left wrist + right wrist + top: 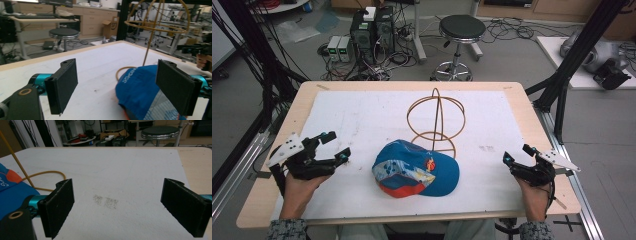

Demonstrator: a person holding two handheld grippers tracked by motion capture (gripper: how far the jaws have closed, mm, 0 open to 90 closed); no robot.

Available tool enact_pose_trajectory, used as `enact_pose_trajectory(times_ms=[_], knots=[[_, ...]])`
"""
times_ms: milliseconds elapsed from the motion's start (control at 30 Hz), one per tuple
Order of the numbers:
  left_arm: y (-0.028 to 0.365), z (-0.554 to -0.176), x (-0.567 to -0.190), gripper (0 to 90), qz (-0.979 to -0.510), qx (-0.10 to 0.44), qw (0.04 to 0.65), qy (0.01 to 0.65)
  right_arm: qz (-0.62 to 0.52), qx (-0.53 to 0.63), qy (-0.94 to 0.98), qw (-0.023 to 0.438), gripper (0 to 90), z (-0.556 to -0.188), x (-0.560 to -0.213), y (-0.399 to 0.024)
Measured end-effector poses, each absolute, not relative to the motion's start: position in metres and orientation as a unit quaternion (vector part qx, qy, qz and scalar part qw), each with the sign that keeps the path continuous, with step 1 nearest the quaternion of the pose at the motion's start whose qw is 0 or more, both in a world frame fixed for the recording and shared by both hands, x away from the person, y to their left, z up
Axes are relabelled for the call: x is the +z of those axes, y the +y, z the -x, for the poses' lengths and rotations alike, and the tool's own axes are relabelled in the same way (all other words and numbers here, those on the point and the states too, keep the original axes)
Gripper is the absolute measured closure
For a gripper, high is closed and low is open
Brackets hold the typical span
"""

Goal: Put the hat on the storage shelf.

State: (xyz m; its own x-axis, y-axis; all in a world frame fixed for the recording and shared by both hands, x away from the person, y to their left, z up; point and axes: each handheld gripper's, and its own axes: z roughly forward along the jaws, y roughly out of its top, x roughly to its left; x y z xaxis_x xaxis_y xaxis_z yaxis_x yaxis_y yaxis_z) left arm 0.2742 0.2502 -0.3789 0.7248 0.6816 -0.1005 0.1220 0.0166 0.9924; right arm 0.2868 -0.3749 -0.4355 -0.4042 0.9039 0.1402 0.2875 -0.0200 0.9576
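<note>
Both grippers stand with jaws spread wide and empty: the left gripper (326, 148) rests on the white mat (362, 115) well to the left of the blue baseball cap (417, 170), and the right gripper (518, 156) sits well apart on the cap's other side. The cap lies crown-up near the front edge of the table (307, 92), its back touching or just overlapping the base ring of the wire hat stand (436, 122) behind it. The work in hand appears to be picking up the cap for the stand. Bring the left gripper in low along the mat and close on the near edge of the crown fabric, not the stiff brim. Bring the right gripper to the opposite edge so the cap lifts level. Keep both clear of the thin wire stand, which would likely tip if knocked.
</note>
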Motion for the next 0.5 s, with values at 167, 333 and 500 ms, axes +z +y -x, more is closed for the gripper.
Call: enact_pose_trajectory(times_ms=[167, 333, 500], knots=[[0.216, -0.278, -0.382, 20.6, -0.695, 0.197, 0.641, 0.259, -0.471, 0.542, 0.635, 0.285, 10.7, -0.283, -0.436, -0.379], [0.203, -0.282, -0.389, 21.6, -0.71, 0.182, 0.632, 0.252, -0.47, 0.54, 0.635, 0.289, 10.7, -0.281, -0.436, -0.382], [0.192, -0.286, -0.394, 23.4, -0.717, 0.167, 0.632, 0.243, -0.474, 0.537, 0.635, 0.289, 10.7, -0.278, -0.437, -0.385]])
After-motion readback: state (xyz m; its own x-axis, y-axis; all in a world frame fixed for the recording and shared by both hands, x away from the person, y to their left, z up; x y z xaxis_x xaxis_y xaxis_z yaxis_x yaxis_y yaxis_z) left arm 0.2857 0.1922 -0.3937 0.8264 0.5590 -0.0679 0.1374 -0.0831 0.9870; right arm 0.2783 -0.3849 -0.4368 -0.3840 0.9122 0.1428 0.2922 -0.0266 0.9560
